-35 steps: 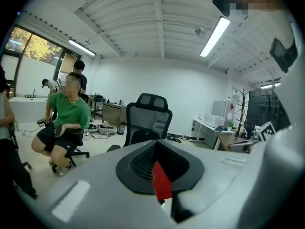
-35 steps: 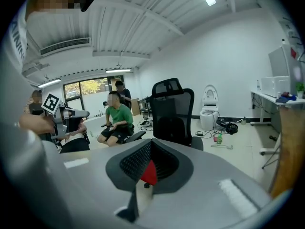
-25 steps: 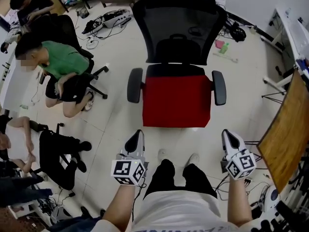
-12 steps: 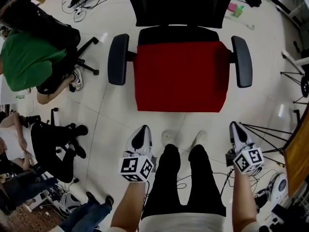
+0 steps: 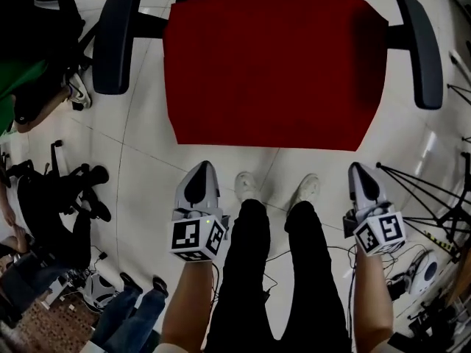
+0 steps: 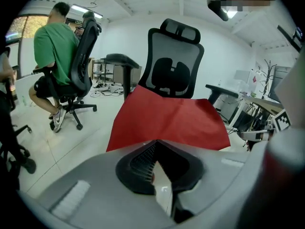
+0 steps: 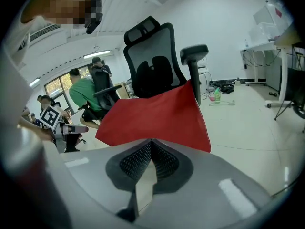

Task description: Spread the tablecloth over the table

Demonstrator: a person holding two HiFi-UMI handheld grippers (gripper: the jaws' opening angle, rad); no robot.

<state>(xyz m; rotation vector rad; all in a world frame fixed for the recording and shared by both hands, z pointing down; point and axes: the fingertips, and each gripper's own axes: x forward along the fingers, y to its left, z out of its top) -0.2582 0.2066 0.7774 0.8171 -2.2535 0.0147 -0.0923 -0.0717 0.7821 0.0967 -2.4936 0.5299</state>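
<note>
A red tablecloth [image 5: 272,68] lies folded flat over the seat of a black office chair [image 5: 118,35]. In the left gripper view the red tablecloth [image 6: 176,120] hangs over the seat's front edge, just beyond the jaws. In the right gripper view the tablecloth [image 7: 157,116] also lies ahead. My left gripper [image 5: 200,176] is below the cloth's near left corner, jaws shut and empty. My right gripper [image 5: 360,176] is below the near right corner, also shut with nothing in it. Neither gripper touches the cloth.
The person's legs and white shoes [image 5: 246,186] stand between the grippers. A person in green [image 6: 55,46] sits on another chair to the left. More seated people and cables [image 5: 73,197] crowd the left floor. A stand's black legs [image 5: 419,190] and a wooden table [image 6: 269,104] are at right.
The view has closed in on the chair: the red cloth fills far more of the head view. Both grippers stay shut and have come down toward the seat's front edge.
</note>
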